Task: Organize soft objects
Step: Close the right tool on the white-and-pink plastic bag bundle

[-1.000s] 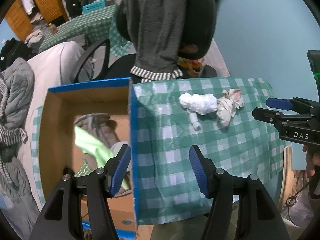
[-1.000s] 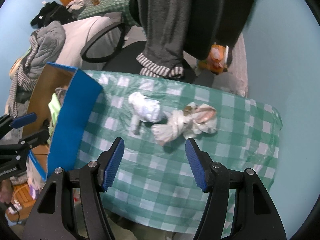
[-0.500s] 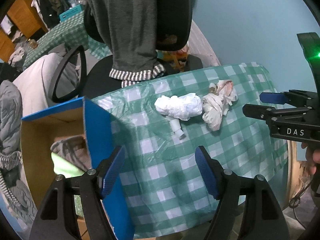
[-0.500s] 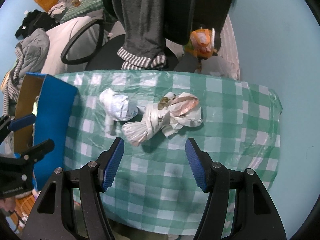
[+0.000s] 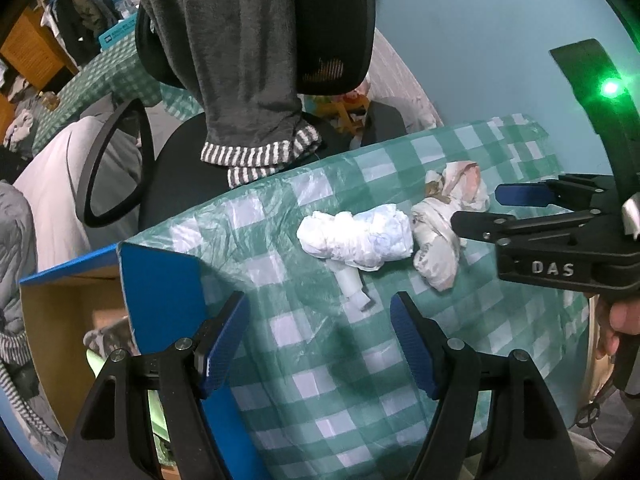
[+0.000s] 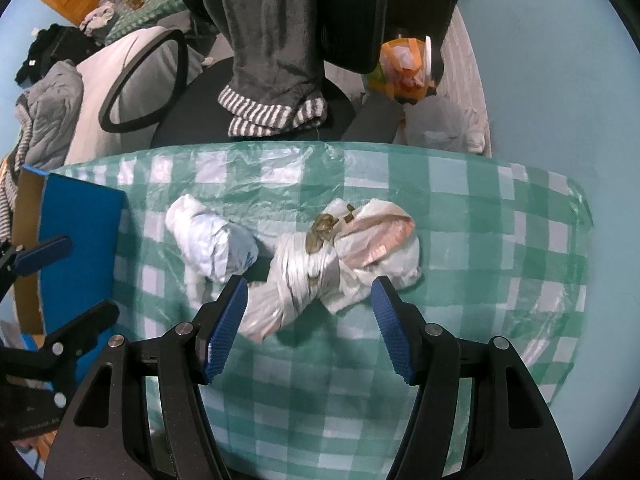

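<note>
Two knotted plastic bags lie on the green checked tablecloth (image 5: 320,364). The white bag (image 5: 356,236) lies left; it also shows in the right wrist view (image 6: 210,242). The white and pink bag (image 6: 340,264) lies right of it, seen in the left wrist view (image 5: 444,220) too. My right gripper (image 6: 306,326) is open, its fingers straddling the near end of the pink bag. My left gripper (image 5: 318,344) is open and empty, a little short of the white bag. A blue cardboard box (image 5: 160,280) stands at the table's left edge with clothes inside.
An office chair (image 6: 348,12) draped with a grey garment (image 6: 272,40) stands behind the table. An orange bag (image 6: 404,68) lies by the pale blue wall (image 5: 480,40). Heaped clothes (image 6: 48,120) lie at the left.
Both grippers have moved forward toward the bags. The left one has swung right, away from the box. The right one's fingers now sit either side of the pink bag.
</note>
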### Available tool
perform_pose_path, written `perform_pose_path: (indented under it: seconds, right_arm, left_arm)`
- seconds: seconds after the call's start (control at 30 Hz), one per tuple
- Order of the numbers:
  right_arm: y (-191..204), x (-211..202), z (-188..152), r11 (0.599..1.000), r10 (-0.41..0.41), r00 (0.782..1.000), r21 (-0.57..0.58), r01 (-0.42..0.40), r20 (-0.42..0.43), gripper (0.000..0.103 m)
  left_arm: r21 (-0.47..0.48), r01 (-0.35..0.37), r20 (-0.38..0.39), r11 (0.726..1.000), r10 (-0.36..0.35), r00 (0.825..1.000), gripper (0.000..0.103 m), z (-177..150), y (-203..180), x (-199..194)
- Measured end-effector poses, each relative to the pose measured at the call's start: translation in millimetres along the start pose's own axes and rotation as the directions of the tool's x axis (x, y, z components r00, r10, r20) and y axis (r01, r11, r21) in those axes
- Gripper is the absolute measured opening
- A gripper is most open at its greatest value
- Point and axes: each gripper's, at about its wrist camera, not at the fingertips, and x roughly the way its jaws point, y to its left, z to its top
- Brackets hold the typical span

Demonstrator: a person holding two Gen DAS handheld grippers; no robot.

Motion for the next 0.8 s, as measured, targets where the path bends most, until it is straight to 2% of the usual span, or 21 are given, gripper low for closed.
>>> perform_pose_path:
  seconds: [0.33,0.67,0.73,0.8]
  right_arm:
    - [4.1,39.3,5.9,0.998,-0.045,0.997,-0.035,0.043,-0.067,0.064]
    - [0.8,48.1,5.1,0.994,-0.071,0.995,-0.085,0.064,-0.074,0.064]
    - [-0.6,47.6,3.7,0.993,-0.076,0.994,-0.100,0.068,-0.075,0.063]
    - [-4.2,47.4,2.2,0.994,-0.064,0.995,-0.090,0.057,-0.080,0.053]
  left_arm:
    - [-0.003,0.015,-0.036,1.000,-0.016,0.999,0.074,8.6,2.5,14.6]
    - [0.049,0.030,-0.069,0.998,-0.027,0.997,0.074,17.8,-6.6,28.7]
    - [0.066,0.036,-0.073,0.997,-0.031,0.997,0.082,20.8,-10.2,32.2]
    - [0.082,0.041,-0.067,0.996,-0.036,0.997,0.083,22.5,-13.3,33.5]
